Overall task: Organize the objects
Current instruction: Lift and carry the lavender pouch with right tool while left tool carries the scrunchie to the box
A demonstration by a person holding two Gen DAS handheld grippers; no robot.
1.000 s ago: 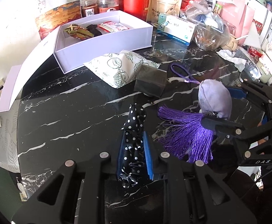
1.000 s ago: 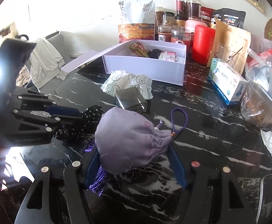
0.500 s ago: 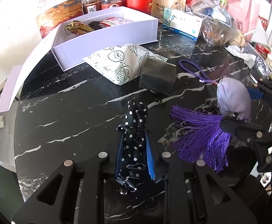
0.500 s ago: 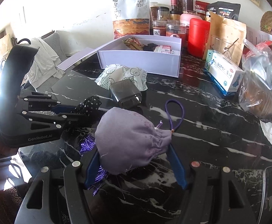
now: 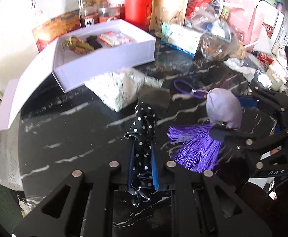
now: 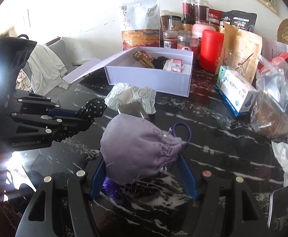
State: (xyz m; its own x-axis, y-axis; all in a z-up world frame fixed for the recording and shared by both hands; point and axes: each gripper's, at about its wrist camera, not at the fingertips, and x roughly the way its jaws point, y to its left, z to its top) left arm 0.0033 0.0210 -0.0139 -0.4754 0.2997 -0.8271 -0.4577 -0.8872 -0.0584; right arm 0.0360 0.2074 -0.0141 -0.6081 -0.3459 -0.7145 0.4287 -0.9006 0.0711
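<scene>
Pinching a black polka-dot cloth (image 5: 143, 148), the left gripper (image 5: 142, 158) has its jaws nearly together with the fabric squeezed between the blue pads; cloth sits lower centre of the left wrist frame, its free end sticking up past the fingertips, off the counter (image 5: 65, 138). In the right wrist frame the same cloth (image 6: 93, 108) pokes out of the left gripper (image 6: 80, 116) at mid left.

Right gripper (image 6: 142, 167) holds a lavender drawstring pouch (image 6: 140, 152) between its blue pads, jaws at a middling width, pressed on the pouch's sides; pouch fills lower centre of the right wrist frame. A purple cord loop (image 6: 182, 132) runs from its gathered neck to the right. A purple tassel (image 5: 197, 148) hangs below the pouch (image 5: 224, 108), seen right of centre in the left wrist frame, where the right gripper (image 5: 232, 116) comes in from the right edge.

Further up the black marbled counter: a white patterned packet (image 6: 132, 96) and a dark square item (image 6: 132, 108) touching it, both blurred in the left view. Behind them an open white box (image 6: 150, 79), lid flap out to the left, holding a few small packets. Upper frame: red canister (image 6: 211, 51), jars, bags, a blue-and-white carton (image 6: 236, 94), clear plastic bag (image 6: 278, 106) at right edge.
</scene>
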